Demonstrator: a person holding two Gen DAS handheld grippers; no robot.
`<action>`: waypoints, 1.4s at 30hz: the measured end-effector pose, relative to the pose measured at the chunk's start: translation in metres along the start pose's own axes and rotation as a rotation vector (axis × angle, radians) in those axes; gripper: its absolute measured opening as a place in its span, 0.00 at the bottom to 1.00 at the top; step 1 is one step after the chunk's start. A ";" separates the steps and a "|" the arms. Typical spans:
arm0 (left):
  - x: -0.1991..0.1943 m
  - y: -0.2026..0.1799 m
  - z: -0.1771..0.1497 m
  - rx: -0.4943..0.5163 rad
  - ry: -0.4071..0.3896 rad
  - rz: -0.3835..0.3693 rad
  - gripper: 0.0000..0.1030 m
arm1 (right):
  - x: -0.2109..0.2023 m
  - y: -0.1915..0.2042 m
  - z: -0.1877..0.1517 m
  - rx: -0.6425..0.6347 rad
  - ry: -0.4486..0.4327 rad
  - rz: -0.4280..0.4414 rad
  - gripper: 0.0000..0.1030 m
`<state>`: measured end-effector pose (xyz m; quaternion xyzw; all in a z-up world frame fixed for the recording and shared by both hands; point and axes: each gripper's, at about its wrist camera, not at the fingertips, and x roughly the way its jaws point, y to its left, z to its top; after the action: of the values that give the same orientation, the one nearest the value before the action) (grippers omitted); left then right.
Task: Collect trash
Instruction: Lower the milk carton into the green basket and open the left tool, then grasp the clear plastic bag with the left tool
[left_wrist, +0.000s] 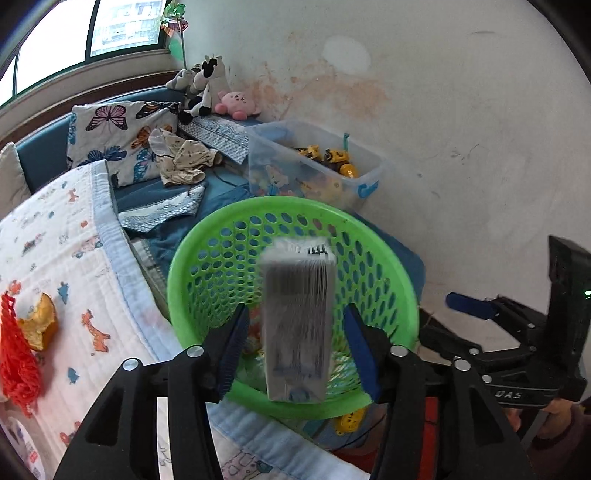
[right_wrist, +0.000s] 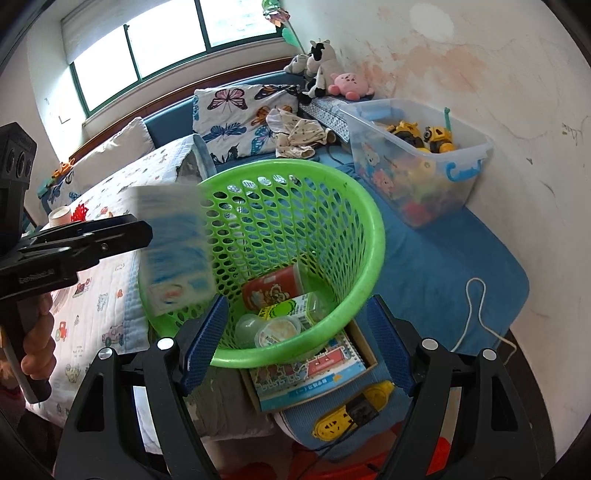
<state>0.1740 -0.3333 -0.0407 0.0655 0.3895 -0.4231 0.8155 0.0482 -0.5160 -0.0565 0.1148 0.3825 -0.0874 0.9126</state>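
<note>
Green perforated basket (right_wrist: 295, 236) holds a red packet (right_wrist: 273, 288), a lidded cup (right_wrist: 277, 330) and a clear tub (right_wrist: 246, 326). Left gripper (left_wrist: 295, 347), jaws parted, pads clear of the blurred carton (left_wrist: 297, 325) between them, over the basket's 9 o'clock rim. Right gripper (right_wrist: 295, 343), open, empty, straddles the 6 o'clock rim. Clear toy bin (right_wrist: 417, 158) at 2 o'clock.

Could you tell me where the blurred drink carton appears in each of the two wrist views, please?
Left wrist view: the carton stands centre frame between the open pads of the left gripper, in front of the green basket.
Right wrist view: the carton is at left, over the basket's left rim.
Shared landmark: the green basket.
</note>
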 end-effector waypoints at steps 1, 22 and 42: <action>-0.002 0.001 -0.002 -0.005 -0.005 0.006 0.56 | 0.000 0.001 -0.001 0.002 0.000 0.000 0.75; -0.123 0.081 -0.061 -0.120 -0.131 0.268 0.56 | -0.004 0.078 0.011 -0.099 -0.024 0.108 0.75; -0.213 0.217 -0.133 -0.383 -0.165 0.505 0.59 | 0.029 0.180 0.022 -0.242 0.022 0.238 0.75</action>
<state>0.1856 -0.0018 -0.0333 -0.0289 0.3662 -0.1303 0.9209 0.1277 -0.3517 -0.0361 0.0495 0.3838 0.0691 0.9195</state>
